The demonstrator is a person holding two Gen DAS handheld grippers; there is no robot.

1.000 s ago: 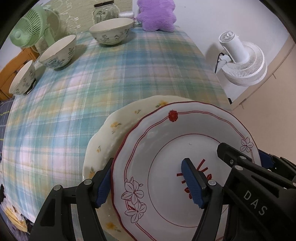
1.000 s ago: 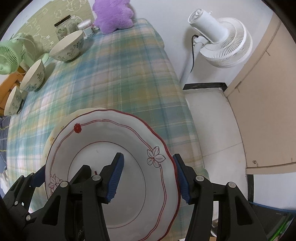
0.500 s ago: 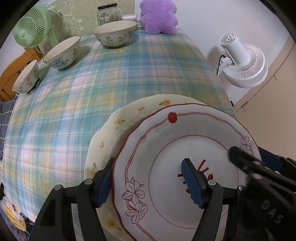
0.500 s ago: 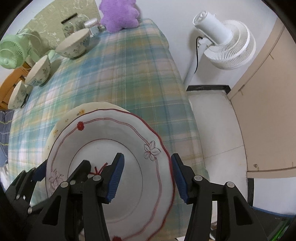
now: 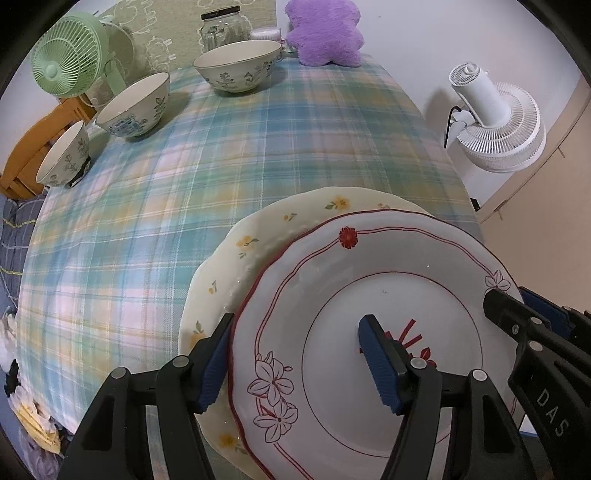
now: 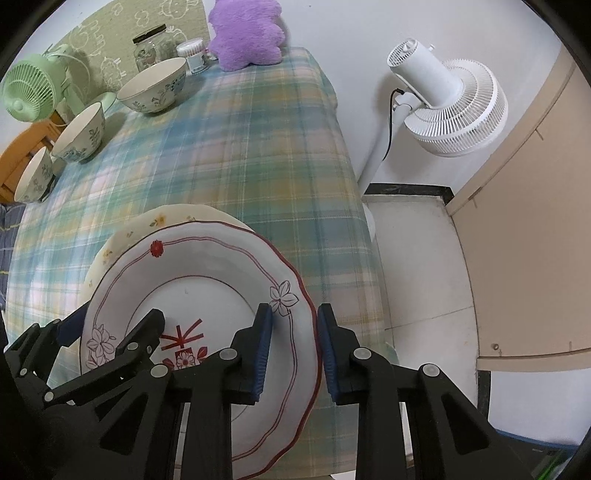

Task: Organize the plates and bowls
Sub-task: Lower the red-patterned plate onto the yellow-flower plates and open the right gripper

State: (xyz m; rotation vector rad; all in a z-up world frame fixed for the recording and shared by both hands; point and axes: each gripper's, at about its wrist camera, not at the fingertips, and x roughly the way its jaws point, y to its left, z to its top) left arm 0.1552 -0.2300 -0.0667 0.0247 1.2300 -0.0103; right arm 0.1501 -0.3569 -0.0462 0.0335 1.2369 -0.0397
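A white plate with red trim (image 5: 384, 295) (image 6: 207, 280) lies on a cream plate with yellow flowers (image 5: 258, 243) (image 6: 155, 221) at the near edge of the plaid table. My left gripper (image 5: 295, 354) is open, its fingers straddling the white plate's left rim. My right gripper (image 6: 293, 347) is open, its fingers straddling the plate's right rim; it also shows in the left wrist view (image 5: 524, 325). Three floral bowls (image 5: 238, 70) (image 5: 135, 105) (image 5: 64, 155) stand apart at the far left.
A green fan (image 5: 68, 59), a glass jar (image 5: 221, 27) and a purple plush (image 5: 325, 31) stand at the table's far end. A white floor fan (image 6: 447, 103) stands right of the table. A wooden chair (image 5: 33, 147) is at the left.
My right gripper has narrowed around the white plate's right rim. Both cameras have pulled back and risen a little; the plates have stayed in place.
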